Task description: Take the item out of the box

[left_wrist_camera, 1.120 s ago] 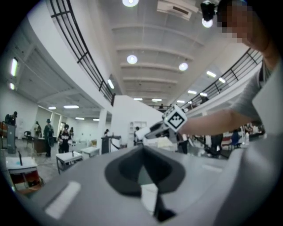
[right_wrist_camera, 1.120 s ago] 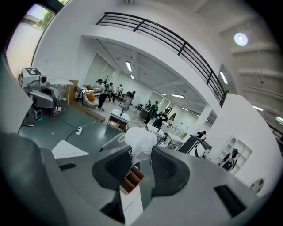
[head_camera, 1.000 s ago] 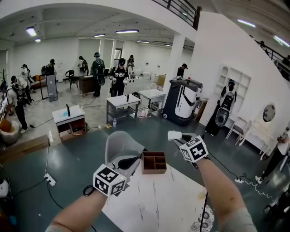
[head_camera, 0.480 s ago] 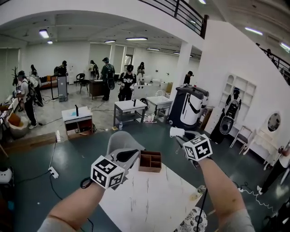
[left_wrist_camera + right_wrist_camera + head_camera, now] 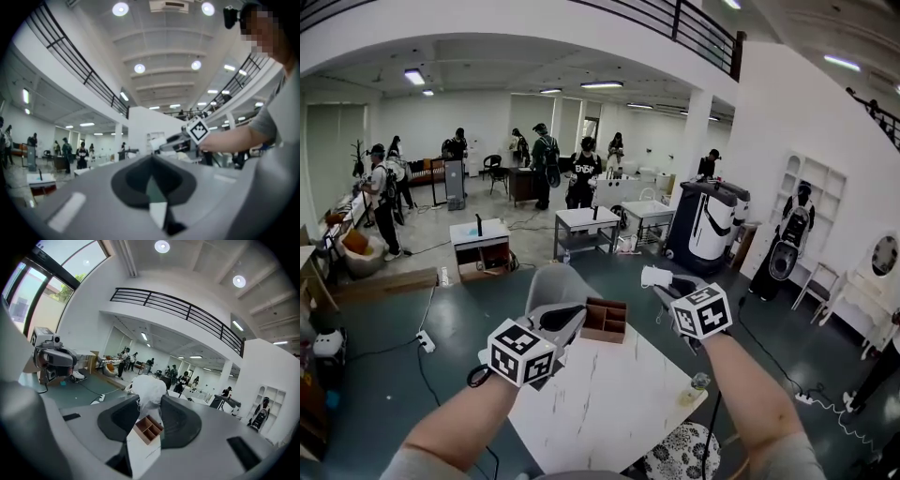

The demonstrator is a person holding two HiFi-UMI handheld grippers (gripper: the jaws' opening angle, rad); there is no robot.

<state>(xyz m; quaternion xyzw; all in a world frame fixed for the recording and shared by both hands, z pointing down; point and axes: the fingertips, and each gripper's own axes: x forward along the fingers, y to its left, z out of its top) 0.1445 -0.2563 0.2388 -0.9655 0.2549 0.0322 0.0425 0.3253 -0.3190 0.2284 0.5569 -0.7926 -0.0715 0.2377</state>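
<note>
The right tool (image 5: 664,283) was clamped on a crumpled white item (image 5: 655,276) – soft-looking, perhaps mesh or thin plastic, I couldn't say which. It was held in the air, clear of the box and off to its right in the head view, out past the far edge of the worktop (image 5: 600,403) and over the dark floor. In the right gripper view the item (image 5: 149,386) bulged between the two dark pads at the tips of the tool (image 5: 149,398), and the box (image 5: 149,429) showed below it through the gap, sitting on the white worktop (image 5: 144,455).

The box (image 5: 606,320) was brown wood with open compartments and stood near the worktop's far edge, with a grey chair (image 5: 555,284) just behind it. The left tool (image 5: 567,316) hung just left of the box – its tips met in the left gripper view (image 5: 152,159), with nothing between them. People stood about in the hall beyond.
</note>
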